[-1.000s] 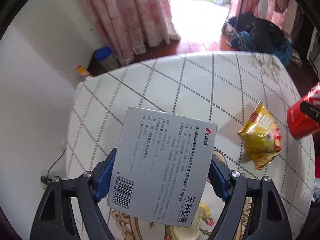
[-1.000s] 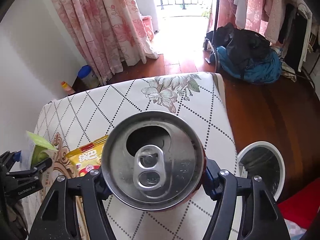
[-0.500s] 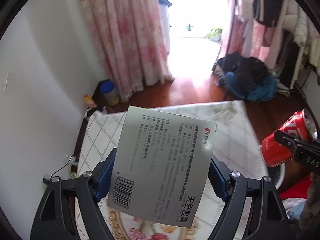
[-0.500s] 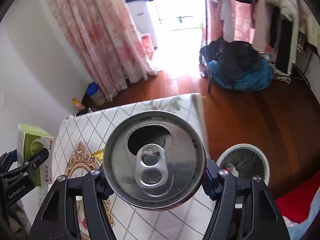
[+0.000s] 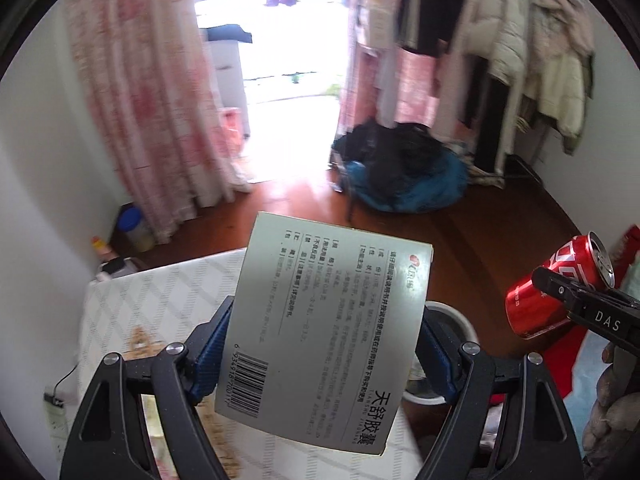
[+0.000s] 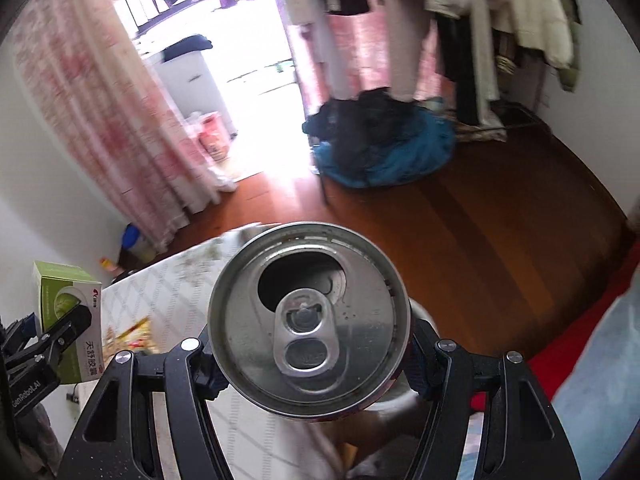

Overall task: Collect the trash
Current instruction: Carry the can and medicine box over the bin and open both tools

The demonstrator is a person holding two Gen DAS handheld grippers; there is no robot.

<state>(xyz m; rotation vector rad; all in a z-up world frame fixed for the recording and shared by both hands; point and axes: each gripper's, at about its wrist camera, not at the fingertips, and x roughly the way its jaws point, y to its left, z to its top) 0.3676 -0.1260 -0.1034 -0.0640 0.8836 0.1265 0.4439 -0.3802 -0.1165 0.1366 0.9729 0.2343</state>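
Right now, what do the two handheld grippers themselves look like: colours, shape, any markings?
Both are matte black with curved, cut-out arms joined by silver round pivot screws. The left gripper has blue ribbed pads lining its jaws; the right gripper shows darker blue padding. White lettering marks their sides: "DAS" on the right one seen from the left wrist, "GenRobot.AI" partly readable on the left one. No cables show.

L wrist: fwd, box (image 5: 326, 332) close | R wrist: fwd, can (image 6: 308, 342) close | shared: table (image 5: 160, 300)
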